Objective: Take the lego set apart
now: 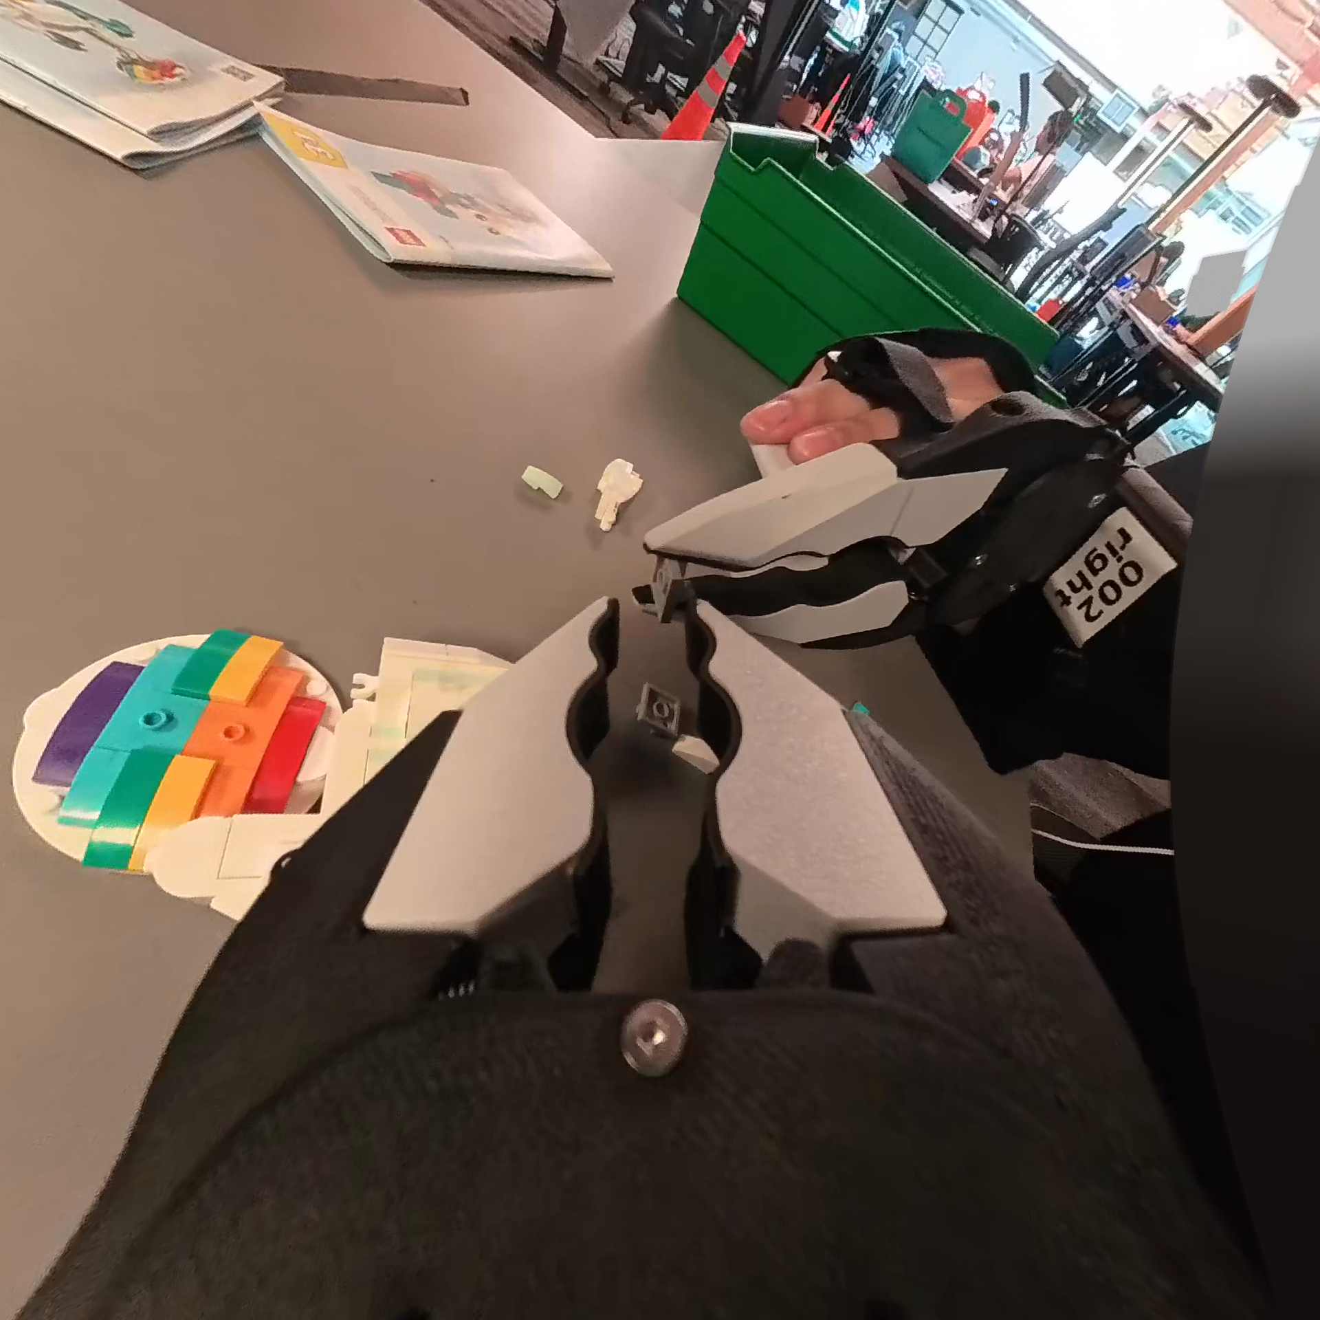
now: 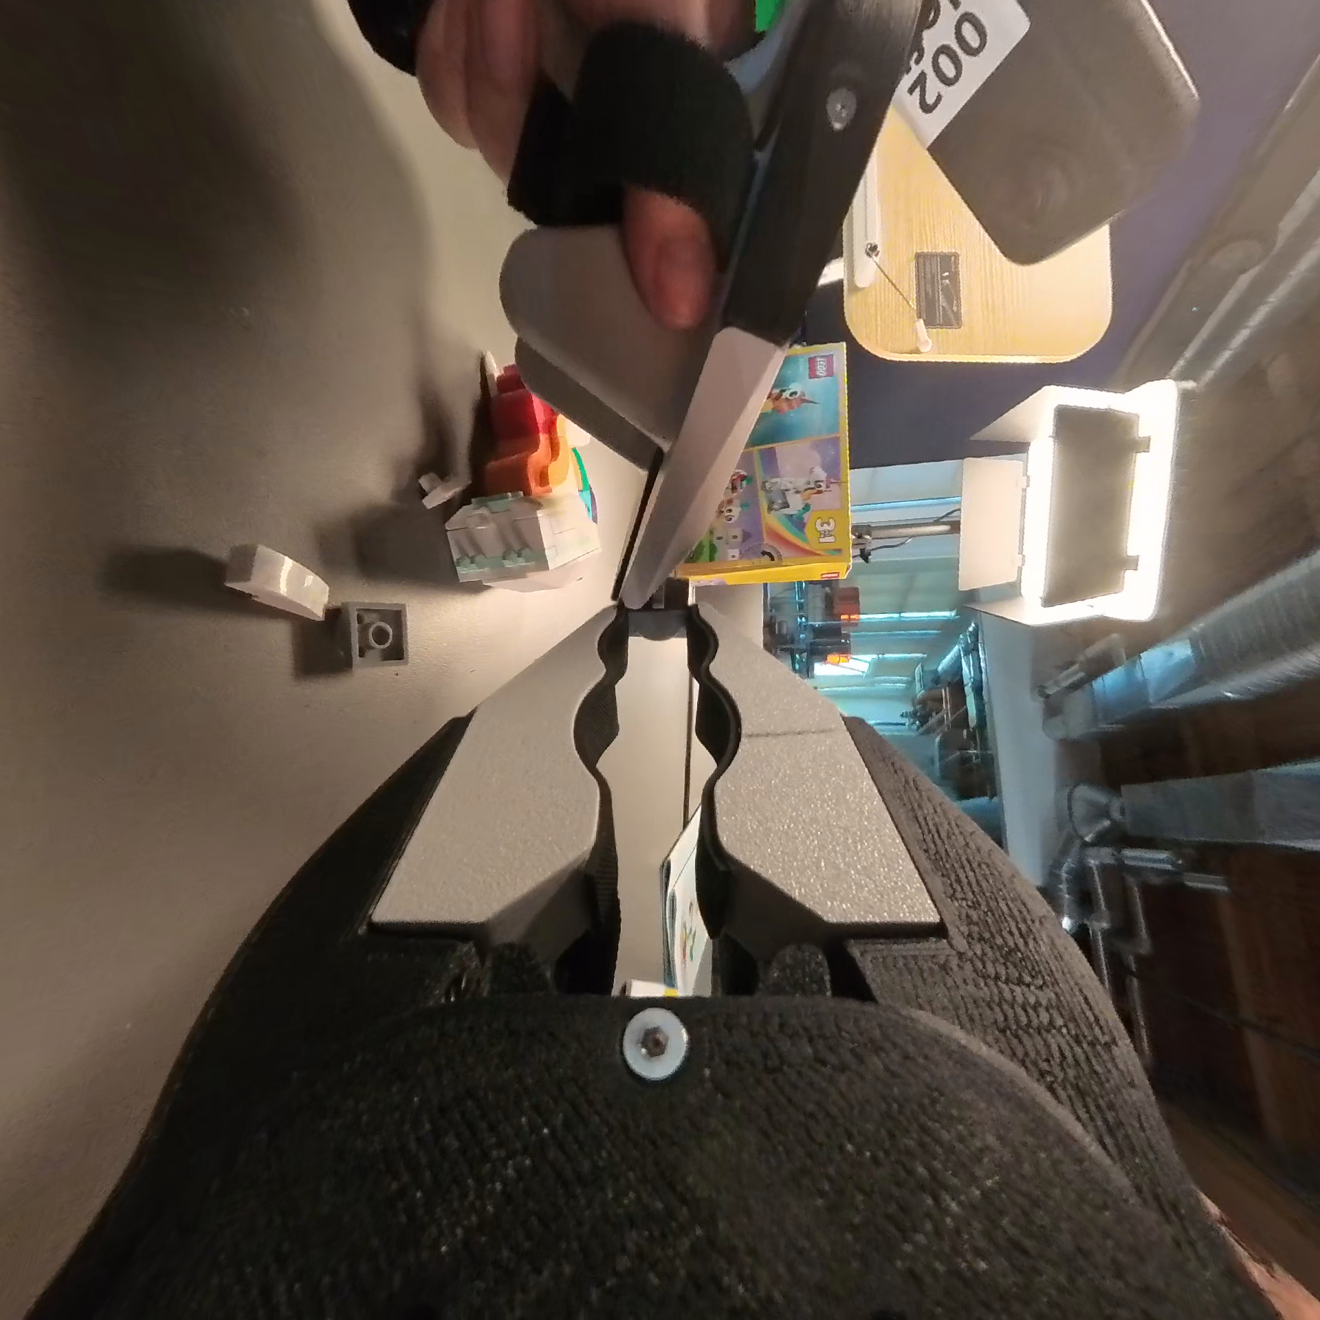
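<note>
A small grey lego piece (image 1: 664, 591) hangs above the table between both grippers; it also shows in the right wrist view (image 2: 653, 623). My left gripper (image 1: 653, 611) has its tips closed on the piece's sides. My right gripper (image 2: 656, 616) comes in from the right and is shut on the same piece. The rainbow lego model (image 1: 178, 743) on a round white base lies to the left, with a white block section (image 1: 428, 686) beside it; it also shows in the right wrist view (image 2: 521, 514). A loose grey plate (image 1: 661, 714) and a white curved piece (image 1: 696, 753) lie under the grippers.
A pale green piece (image 1: 543, 486) and a small white piece (image 1: 618, 493) lie on the grey table (image 1: 286, 428). A green bin (image 1: 821, 264) stands at the back right. Instruction booklets (image 1: 443, 207) lie at the back left. The lego box (image 2: 778, 486) stands beyond the model. About 5 cm separates my left fingertips from the white block section (image 1: 428, 686). Left tips and right tips are each some 6 cm from the loose grey plate (image 1: 661, 714). Look for it in the right wrist view (image 2: 373, 626) too.
</note>
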Demonstrator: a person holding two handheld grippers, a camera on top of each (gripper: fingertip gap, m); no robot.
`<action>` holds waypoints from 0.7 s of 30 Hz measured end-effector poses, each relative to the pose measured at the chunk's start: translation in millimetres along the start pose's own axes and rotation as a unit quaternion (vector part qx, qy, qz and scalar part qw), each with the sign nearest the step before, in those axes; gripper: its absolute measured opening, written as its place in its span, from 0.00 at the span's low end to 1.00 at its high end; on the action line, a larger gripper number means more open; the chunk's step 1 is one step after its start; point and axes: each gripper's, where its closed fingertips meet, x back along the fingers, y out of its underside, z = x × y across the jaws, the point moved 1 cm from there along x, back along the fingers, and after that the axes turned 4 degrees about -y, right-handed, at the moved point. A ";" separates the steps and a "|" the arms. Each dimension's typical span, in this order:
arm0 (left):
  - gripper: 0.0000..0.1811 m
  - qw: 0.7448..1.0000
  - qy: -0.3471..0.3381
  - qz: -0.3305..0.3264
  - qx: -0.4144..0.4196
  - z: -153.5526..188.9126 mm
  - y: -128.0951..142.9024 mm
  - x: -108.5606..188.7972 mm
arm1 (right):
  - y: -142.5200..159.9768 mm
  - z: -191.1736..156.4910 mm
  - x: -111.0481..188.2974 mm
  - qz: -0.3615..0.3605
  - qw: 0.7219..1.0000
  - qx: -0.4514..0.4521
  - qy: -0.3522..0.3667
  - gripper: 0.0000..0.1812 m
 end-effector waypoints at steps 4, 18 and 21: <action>0.12 1.000 -0.001 0.007 0.011 -1.7 -1.6 0.4 | 0.2 1.9 0.3 0.000 1.000 -0.006 0.005 0.08; 0.19 1.000 0.026 0.013 0.003 0.1 -5.9 4.5 | 0.0 -6.6 -4.0 0.002 1.000 -0.016 -0.018 0.08; 0.15 1.000 0.020 0.001 0.001 -2.2 -0.7 3.0 | -1.2 -5.7 -3.7 0.008 1.000 -0.023 -0.017 0.08</action>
